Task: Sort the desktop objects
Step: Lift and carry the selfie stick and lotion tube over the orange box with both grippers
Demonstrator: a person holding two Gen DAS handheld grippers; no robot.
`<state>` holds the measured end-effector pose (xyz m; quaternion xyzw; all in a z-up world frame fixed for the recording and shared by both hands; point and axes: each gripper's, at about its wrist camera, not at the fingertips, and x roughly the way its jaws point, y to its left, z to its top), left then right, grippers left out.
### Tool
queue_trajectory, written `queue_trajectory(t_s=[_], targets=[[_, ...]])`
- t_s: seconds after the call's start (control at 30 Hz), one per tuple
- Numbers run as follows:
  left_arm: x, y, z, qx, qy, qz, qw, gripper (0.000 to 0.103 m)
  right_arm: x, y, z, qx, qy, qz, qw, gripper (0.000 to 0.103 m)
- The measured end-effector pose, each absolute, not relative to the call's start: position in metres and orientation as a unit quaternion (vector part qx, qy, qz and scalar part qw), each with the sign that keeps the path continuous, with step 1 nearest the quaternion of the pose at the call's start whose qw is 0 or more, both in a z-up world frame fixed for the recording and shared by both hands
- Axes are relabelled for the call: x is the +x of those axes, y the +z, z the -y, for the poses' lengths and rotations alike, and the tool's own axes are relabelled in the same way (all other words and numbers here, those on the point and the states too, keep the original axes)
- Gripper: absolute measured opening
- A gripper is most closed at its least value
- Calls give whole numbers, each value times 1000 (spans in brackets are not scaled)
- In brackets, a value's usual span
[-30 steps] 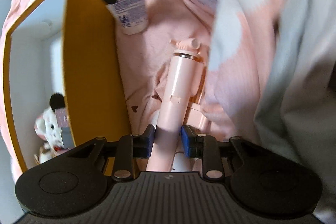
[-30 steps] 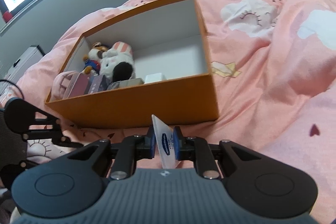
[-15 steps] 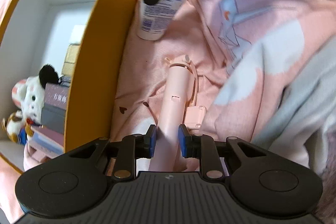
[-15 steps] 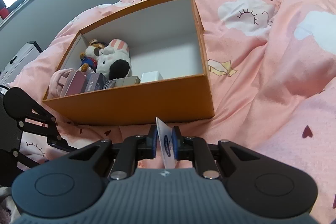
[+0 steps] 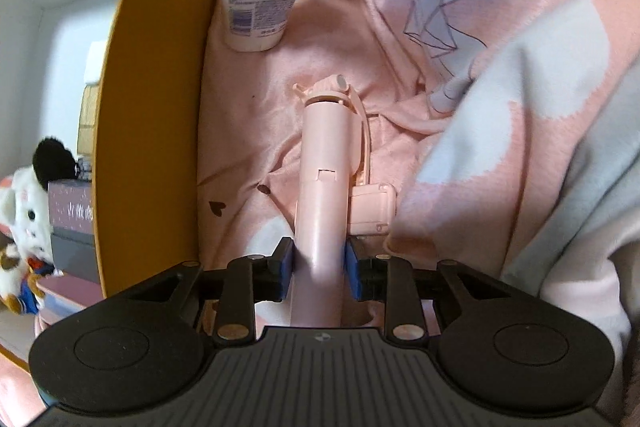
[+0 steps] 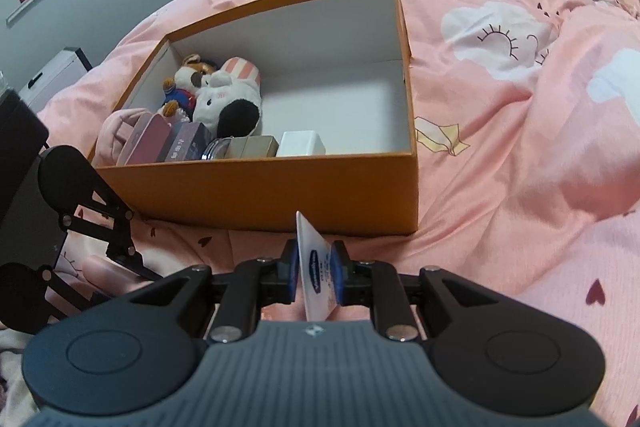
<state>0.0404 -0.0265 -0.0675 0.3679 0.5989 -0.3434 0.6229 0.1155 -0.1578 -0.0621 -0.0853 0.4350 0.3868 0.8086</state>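
Beside the orange box (image 6: 256,193), on the pink duvet (image 6: 520,147), my left gripper (image 5: 319,269) points straight down, jaws just eased but pads touching the pink stick (image 5: 326,163), ready to lift. My right gripper (image 6: 316,275) pinches the tube (image 6: 318,267) by its flat end, jaws barely loosening, cap hanging clear.

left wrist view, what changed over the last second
The view swung: the orange box now shows more of its inside. The left gripper clamped the pink stick tighter, then its jaws just eased open, stick between them. The right gripper keeps the white tube, jaws just easing.
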Motion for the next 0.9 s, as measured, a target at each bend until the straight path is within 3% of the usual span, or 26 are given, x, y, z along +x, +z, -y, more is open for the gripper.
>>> queue_trajectory(t_s=[0.37,0.9], targets=[[29,-38,5,274,-306,-597,689,31,115,-54,167,-66,375,-435,816,15],[42,-16,-33,83,-259,-629,728,30,109,0,185,-38,409,-402,818,15]])
